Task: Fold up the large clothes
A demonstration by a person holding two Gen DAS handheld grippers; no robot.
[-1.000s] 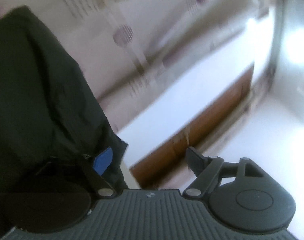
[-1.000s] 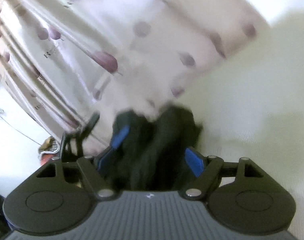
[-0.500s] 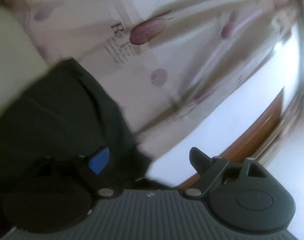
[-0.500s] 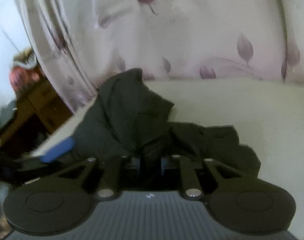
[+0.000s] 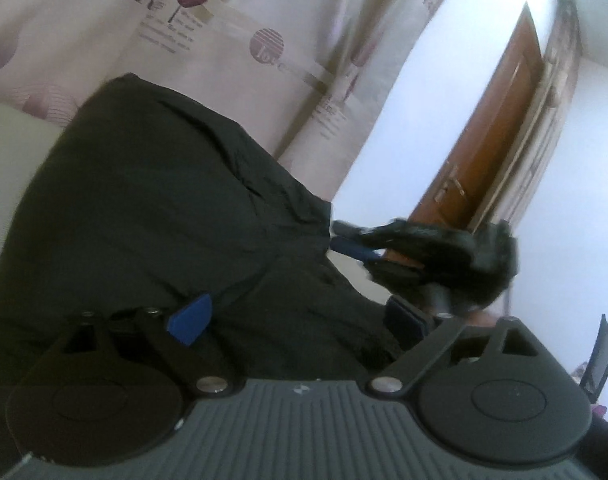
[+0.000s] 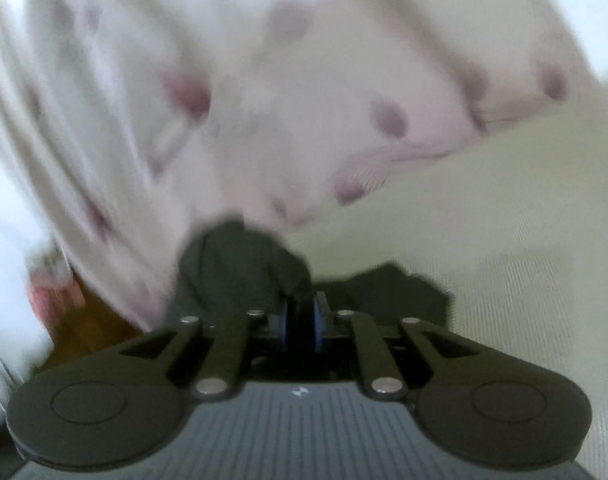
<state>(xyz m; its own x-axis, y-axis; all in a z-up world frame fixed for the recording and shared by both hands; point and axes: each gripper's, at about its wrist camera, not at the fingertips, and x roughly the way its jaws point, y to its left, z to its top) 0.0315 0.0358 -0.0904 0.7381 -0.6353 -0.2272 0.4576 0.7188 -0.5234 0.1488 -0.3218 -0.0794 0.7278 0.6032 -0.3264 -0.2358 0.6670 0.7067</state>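
Observation:
A large black garment (image 5: 163, 208) fills the left and middle of the left wrist view, draped over a cream surface (image 5: 7, 144). My left gripper (image 5: 299, 320) is open, with its blue pads (image 5: 189, 318) spread wide and the cloth lying between them. My right gripper shows in the left wrist view (image 5: 356, 250), gripping the garment's edge. In the right wrist view my right gripper (image 6: 301, 322) is shut on a fold of the black garment (image 6: 239, 268), which bunches up just beyond the tips.
A pale curtain with purple leaf prints (image 5: 243, 40) hangs behind the garment and fills the blurred right wrist view (image 6: 263, 100). A brown wooden door (image 5: 488, 148) stands in a white wall to the right. The cream surface (image 6: 504, 220) spreads right.
My right gripper closed on the black garment, open a second ago. The left gripper stayed open and swung; the right gripper now appears in its view.

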